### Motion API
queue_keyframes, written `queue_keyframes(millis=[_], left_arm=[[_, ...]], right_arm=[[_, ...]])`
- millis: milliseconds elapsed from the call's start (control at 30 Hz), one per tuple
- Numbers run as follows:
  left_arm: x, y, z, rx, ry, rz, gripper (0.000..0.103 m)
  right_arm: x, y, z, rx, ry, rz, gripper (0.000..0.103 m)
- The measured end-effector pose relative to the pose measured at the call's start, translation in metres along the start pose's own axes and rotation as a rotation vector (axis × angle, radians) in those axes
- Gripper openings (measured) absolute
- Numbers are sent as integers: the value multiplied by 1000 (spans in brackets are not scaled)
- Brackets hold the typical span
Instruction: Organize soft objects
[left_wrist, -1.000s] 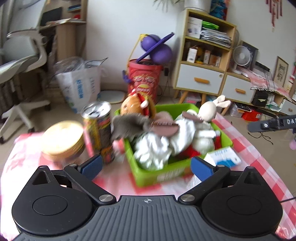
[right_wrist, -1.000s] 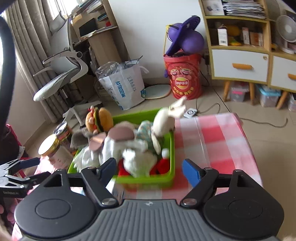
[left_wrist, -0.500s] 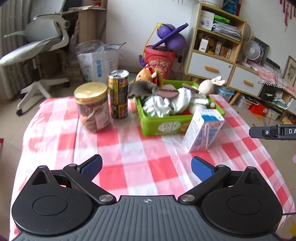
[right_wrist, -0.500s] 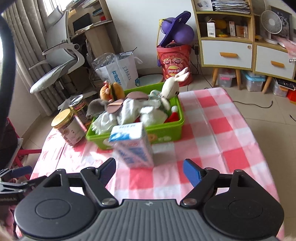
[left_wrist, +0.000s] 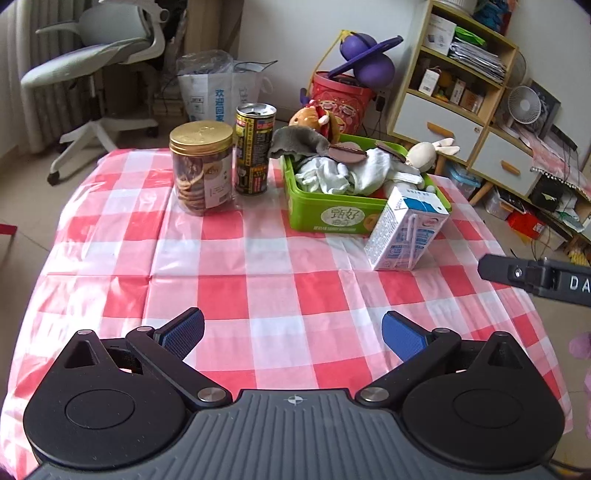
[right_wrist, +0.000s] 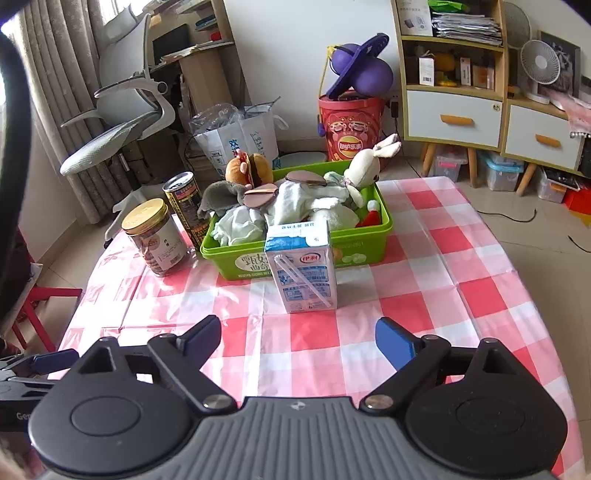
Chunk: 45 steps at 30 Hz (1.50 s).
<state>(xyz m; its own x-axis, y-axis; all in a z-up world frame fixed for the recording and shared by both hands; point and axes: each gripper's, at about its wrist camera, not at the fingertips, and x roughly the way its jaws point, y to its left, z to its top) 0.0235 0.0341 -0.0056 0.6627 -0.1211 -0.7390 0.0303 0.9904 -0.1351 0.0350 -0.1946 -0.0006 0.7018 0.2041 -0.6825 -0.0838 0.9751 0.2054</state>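
Observation:
A green bin (left_wrist: 325, 216) (right_wrist: 295, 260) stands at the far side of the checked table, filled with soft toys: a white rabbit (left_wrist: 424, 153) (right_wrist: 364, 168), a burger plush (left_wrist: 314, 118) (right_wrist: 249, 168), a grey plush (left_wrist: 299, 140) (right_wrist: 219, 194) and white cloths (left_wrist: 332, 173) (right_wrist: 240, 225). My left gripper (left_wrist: 291, 332) is open and empty, held back above the table's near side. My right gripper (right_wrist: 297, 338) is open and empty, also well back from the bin.
A milk carton (left_wrist: 406, 229) (right_wrist: 303, 266) stands in front of the bin. A gold-lidded cookie jar (left_wrist: 202, 166) (right_wrist: 155, 236) and a drink can (left_wrist: 254, 147) (right_wrist: 186, 206) stand left of it. Office chair, bags and shelves lie beyond the table.
Both grippers have pulled back and up from right at the bin to the table's near side. The jaws stayed open and empty. The toys in the bin have not moved.

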Motion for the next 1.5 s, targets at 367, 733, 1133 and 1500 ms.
queue_keyframes(millis=[367, 733, 1133, 1500], left_arm=[[-1, -7, 8, 0, 13, 22, 98], [5, -12, 6, 4, 38, 68, 98], [6, -15, 5, 8, 51, 85, 98], [1, -16, 7, 5, 30, 125, 98]], right_arm=[[11, -6, -1, 22, 36, -64, 67], [12, -3, -3, 12, 45, -56, 67], [9, 1, -5, 2, 39, -54, 67], [6, 2, -6, -11, 29, -64, 67]])
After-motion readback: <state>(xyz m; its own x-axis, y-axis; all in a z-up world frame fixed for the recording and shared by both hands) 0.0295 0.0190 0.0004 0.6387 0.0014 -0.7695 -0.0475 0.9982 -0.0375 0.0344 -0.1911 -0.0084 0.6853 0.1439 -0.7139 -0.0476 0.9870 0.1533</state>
